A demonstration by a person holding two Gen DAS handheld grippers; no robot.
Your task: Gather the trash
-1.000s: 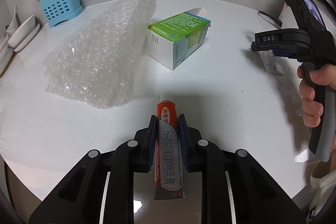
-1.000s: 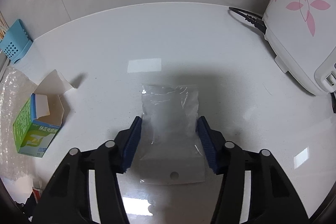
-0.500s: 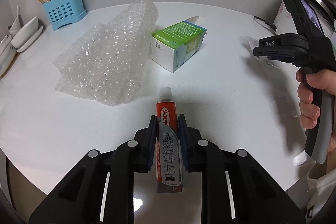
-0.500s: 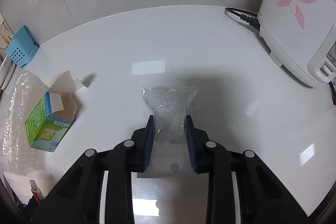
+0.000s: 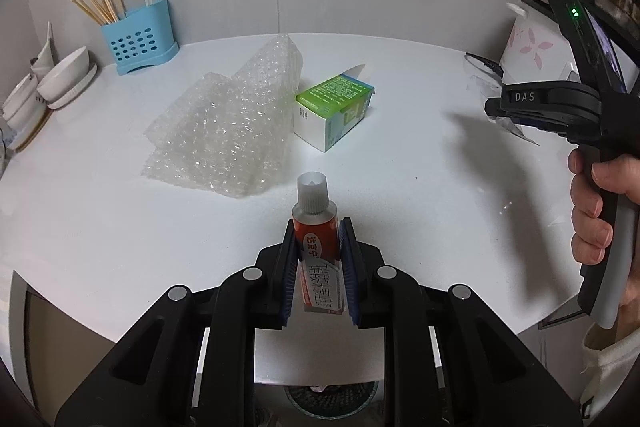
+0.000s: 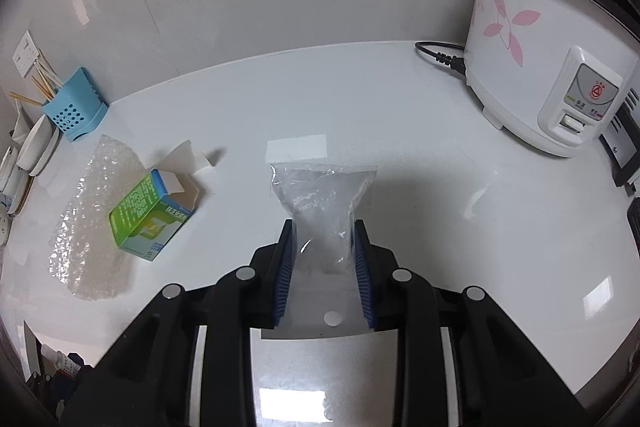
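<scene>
The left gripper (image 5: 318,259) is clamped on an ointment tube (image 5: 318,247), its blue pads pressing the tube's sides just below the shoulder, with the grey cap pointing away and the crimped tail hanging back between the fingers. The right gripper (image 6: 323,259) has just been closing and now pinches a clear plastic bag (image 6: 324,203); the film bunches between the pads while the bag's far end fans out wide and free beyond them. Both pieces look lifted off the white desk (image 6: 400,131).

The step in hand seems to be carrying these two pieces off to wherever the trash goes. Done well, that means keeping both grips steady: the tube is stiff and unlikely to slip, but the bag is thin and slick, so a gentle, even carry suits it better than a quick swing, and the loose end should be kept from snagging on the rice cooker (image 6: 552,39) to the right.

Two more pieces wait on the desk: an opened green medicine box (image 5: 334,113) lying on its side, and a sheet of bubble wrap (image 5: 228,139) touching it on the left. A blue chopstick holder (image 5: 138,39) stands farther back by the wall.
</scene>
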